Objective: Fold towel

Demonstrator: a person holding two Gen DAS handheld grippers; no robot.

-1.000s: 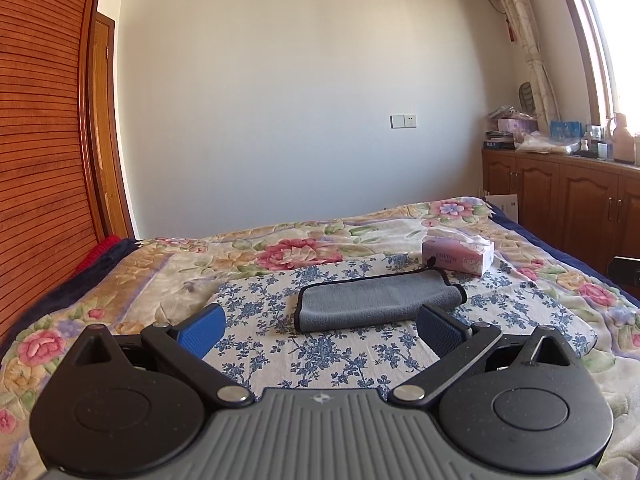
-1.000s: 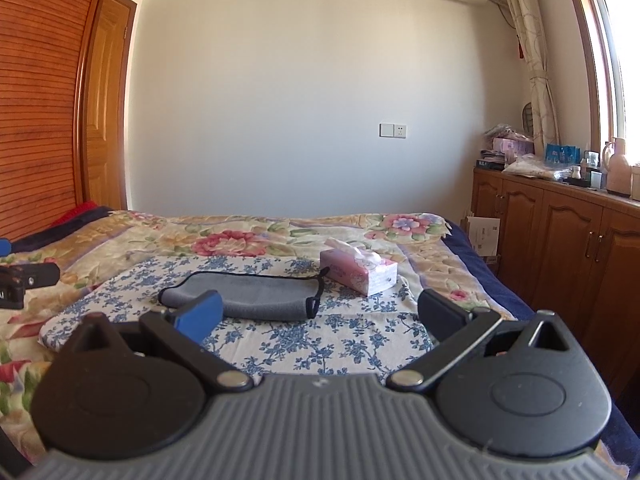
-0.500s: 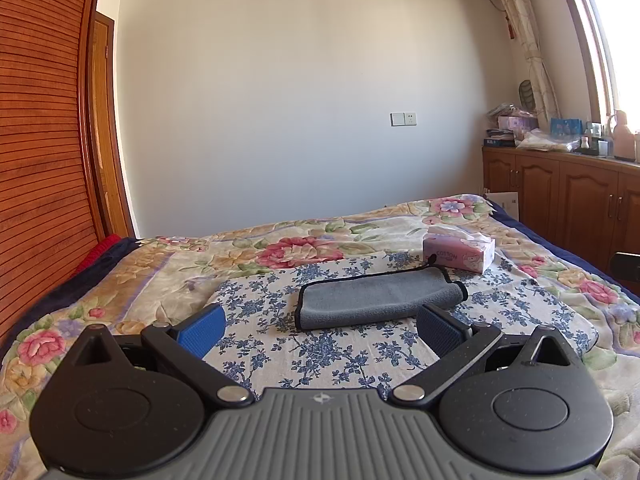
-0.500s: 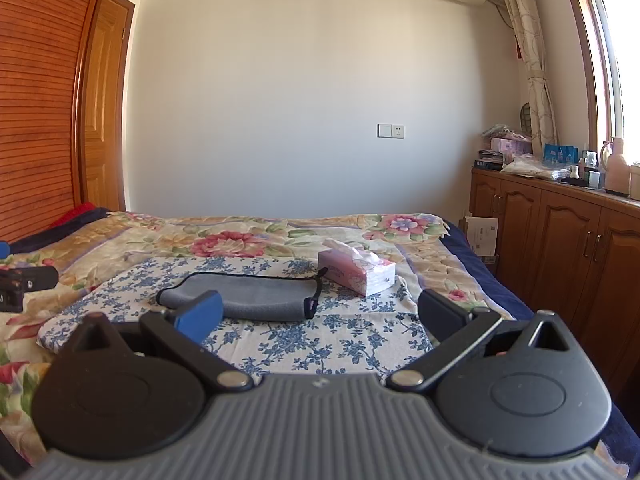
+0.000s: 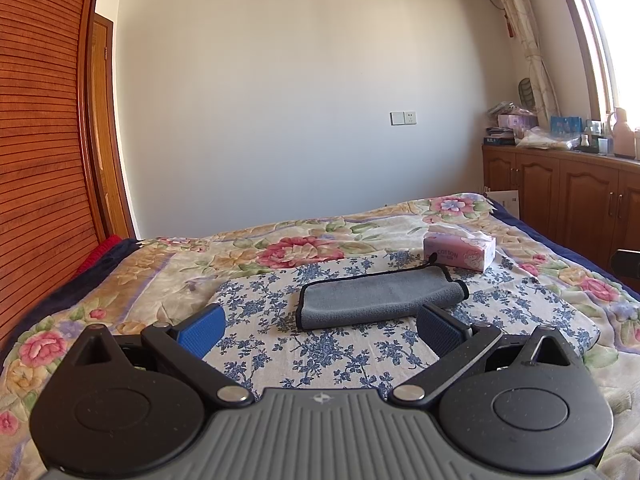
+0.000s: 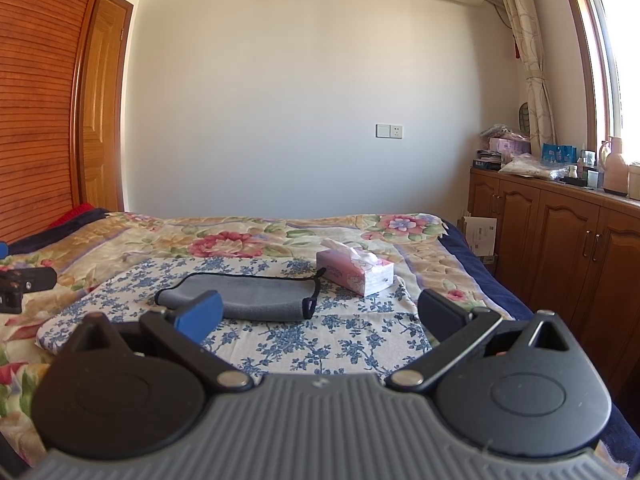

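A grey towel (image 5: 376, 298) with a dark edge lies folded into a long strip on a blue-flowered cloth (image 5: 328, 344) on the bed. It also shows in the right wrist view (image 6: 256, 296). My left gripper (image 5: 320, 330) is open and empty, held back from the towel's near edge. My right gripper (image 6: 320, 314) is open and empty, also short of the towel, which lies ahead and to its left. Part of the left gripper shows at the left edge of the right wrist view (image 6: 20, 284).
A pink tissue box (image 5: 460, 252) stands just beyond the towel's right end, also in the right wrist view (image 6: 354, 272). The bed has a floral quilt (image 5: 280, 248). Wooden cabinets (image 6: 560, 248) run along the right, a slatted wooden wall (image 5: 36, 160) along the left.
Both views have shifted very slightly; the grippers stay open and the towel has not moved.
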